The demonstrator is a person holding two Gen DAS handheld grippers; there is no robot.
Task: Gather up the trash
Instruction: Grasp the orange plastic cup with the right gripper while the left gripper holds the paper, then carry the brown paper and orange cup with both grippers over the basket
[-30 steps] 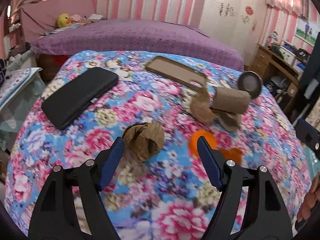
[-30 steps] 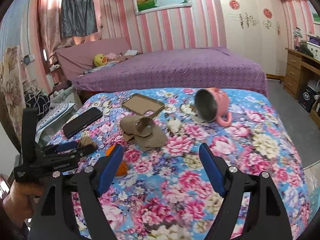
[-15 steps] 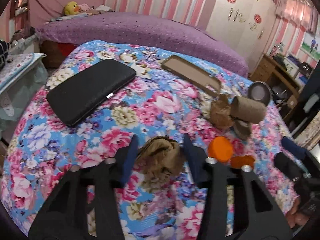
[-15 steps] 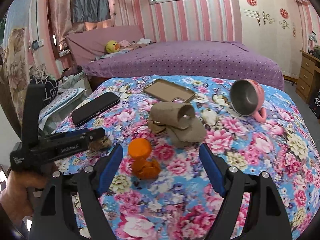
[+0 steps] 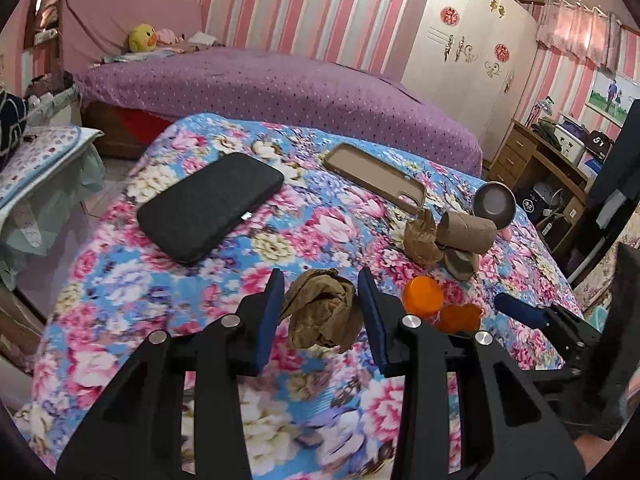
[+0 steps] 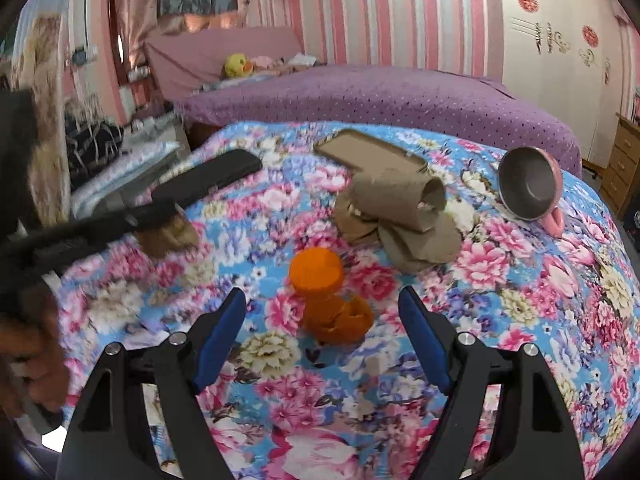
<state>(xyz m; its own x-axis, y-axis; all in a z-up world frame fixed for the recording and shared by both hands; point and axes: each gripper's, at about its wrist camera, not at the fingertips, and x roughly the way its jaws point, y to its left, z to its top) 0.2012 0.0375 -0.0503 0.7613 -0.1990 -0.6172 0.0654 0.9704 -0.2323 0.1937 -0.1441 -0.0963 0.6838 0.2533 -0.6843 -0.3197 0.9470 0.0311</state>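
Trash pick-up step under way, first piece in hand.

Left gripper point(image 5: 320, 308) at the lower middle of the left wrist view: jaws narrow and closing on the brown paper ball point(image 5: 322, 312), both blue pads pressed on its sides. Ball seems just lifted off the flowered bench point(image 5: 120, 280), though hard to tell for sure.

Right gripper point(image 6: 322, 336) at the lower middle of the right wrist view: jaws wide, nothing gripped. Between them, low on the bench, the orange peel point(image 6: 340, 320), with an orange cap point(image 6: 316, 268) just above it in the frame.

More trash waiting: a cardboard tube point(image 6: 400, 196) on torn brown paper point(image 6: 420, 244), upper middle of the right view.

Not trash, likely: black phone point(image 5: 212, 204) at the left, tan phone case point(image 5: 376, 176) at the top middle, pink cup point(image 6: 532, 184) on its side at the upper right.

Next move, probably: down a bit more with the right jaws around the peel, then a gentle squeeze. Peel soft and curled, so easy to crush or slip. No trash bin in sight, so drop spot not known.
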